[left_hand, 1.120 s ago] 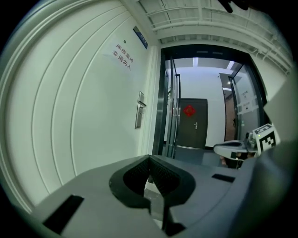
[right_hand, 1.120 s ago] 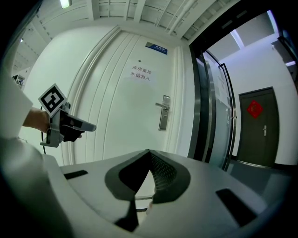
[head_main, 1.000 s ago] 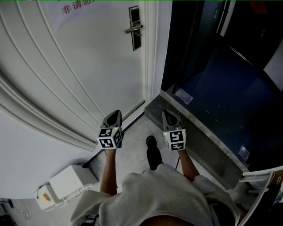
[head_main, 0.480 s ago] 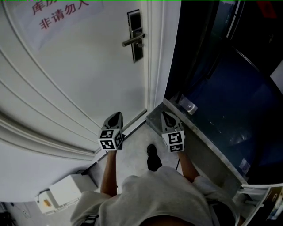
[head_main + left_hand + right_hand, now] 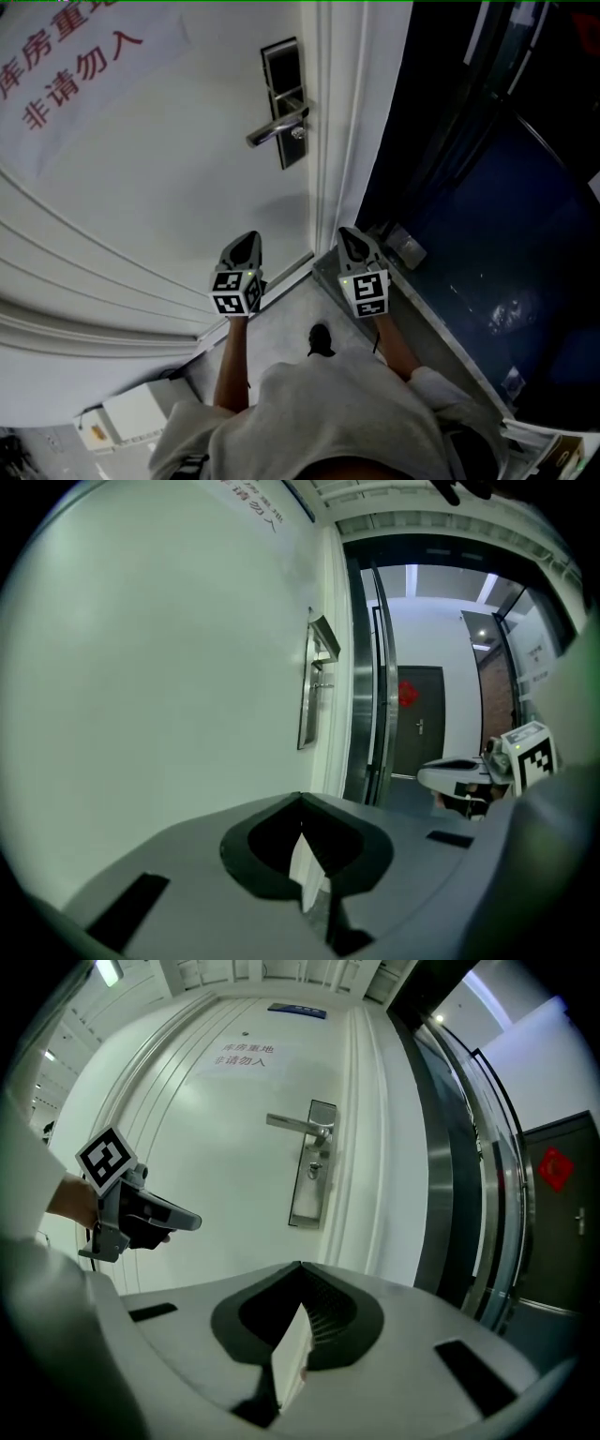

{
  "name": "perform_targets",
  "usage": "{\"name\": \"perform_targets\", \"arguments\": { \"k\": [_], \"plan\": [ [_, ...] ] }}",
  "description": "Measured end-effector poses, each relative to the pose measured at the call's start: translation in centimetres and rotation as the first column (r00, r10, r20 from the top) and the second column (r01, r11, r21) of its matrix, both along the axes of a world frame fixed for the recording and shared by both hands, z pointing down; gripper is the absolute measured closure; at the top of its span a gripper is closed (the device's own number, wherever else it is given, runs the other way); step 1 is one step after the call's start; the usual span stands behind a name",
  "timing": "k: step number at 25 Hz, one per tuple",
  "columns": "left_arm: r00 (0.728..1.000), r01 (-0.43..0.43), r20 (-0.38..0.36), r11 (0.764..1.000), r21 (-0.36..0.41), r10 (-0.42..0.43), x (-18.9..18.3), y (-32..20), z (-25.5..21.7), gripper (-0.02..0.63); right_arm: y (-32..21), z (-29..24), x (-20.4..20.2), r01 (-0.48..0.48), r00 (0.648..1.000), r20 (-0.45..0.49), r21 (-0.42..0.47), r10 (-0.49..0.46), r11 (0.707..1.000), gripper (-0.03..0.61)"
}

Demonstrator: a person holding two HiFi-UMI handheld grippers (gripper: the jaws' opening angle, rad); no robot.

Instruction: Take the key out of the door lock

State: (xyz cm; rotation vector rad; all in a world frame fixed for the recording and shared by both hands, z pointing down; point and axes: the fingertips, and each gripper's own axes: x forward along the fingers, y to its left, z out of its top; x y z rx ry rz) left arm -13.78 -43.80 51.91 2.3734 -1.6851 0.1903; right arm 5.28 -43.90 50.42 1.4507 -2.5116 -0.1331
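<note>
The right gripper [image 5: 299, 1269], jaws together and empty, faces the door lock [image 5: 312, 1162], its key [image 5: 316, 1170] at twelve o'clock, well apart.

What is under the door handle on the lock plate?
A small metal piece, apparently the key, sticks out of the lock plate just below the handle. The keyhole behind it is covered.
</note>
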Motion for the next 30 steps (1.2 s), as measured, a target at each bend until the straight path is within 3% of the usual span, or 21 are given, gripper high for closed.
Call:
{"name": "perform_targets", "arguments": {
  "k": [7,13,30],
  "plan": [
    [1.0,0.01,0.025,1.0,0.013,-0.01,1.0,-5.7,-0.9,0.595,-6.4,-0.9,0.2,0.033,0.999,0.024,0.021,-0.034,0.999,0.555],
    [0.999,-0.005,0.035,1.0,-0.007,0.005,2.5,-7.5,-0.1,0.595,-9.0,-0.3,0.7,0.046,0.998,0.047,0.0,-0.046,0.999,0.555],
    [0.999,-0.039,0.034,0.999,0.029,0.038,1.5,-8.1,-1.1,0.595,-10.3,-0.3,-1.3,0.05,0.998,0.049,-0.005,-0.05,0.999,0.555]
  ]
}}
